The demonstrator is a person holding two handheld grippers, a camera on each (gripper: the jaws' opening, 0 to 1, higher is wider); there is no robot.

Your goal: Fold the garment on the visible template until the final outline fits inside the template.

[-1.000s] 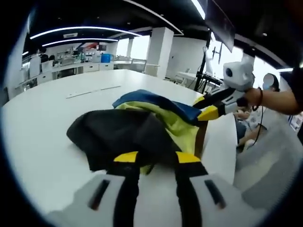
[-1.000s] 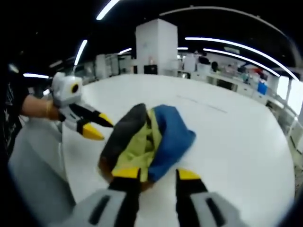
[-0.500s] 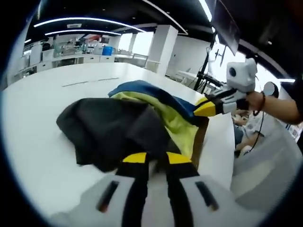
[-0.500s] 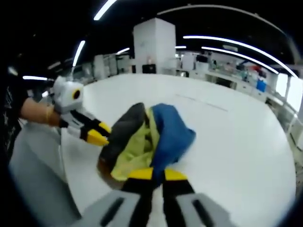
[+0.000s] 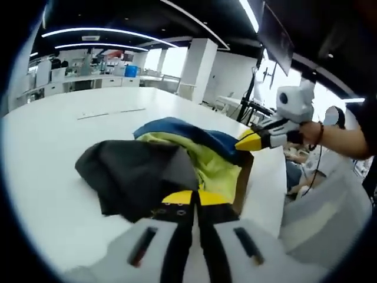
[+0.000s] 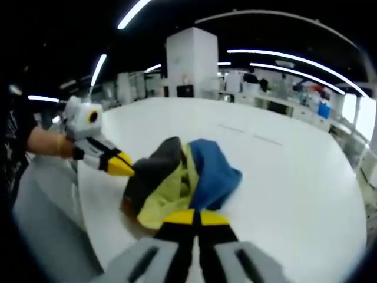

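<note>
Tabletop first: I see a broad round white table (image 5: 53,147) in an open office with a white square pillar (image 6: 188,59) and strip ceiling lights. On it, near the edge, lies the crumpled garment of dark grey, lime-yellow and blue fabric (image 5: 171,159). My left gripper (image 5: 188,200) pinches its grey edge, jaws pressed together; my right gripper (image 6: 194,219) pinches the yellow-blue edge likewise.

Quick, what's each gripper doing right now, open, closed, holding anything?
Left gripper: closed on the garment's near edge.
Right gripper: closed on the garment too.
</note>
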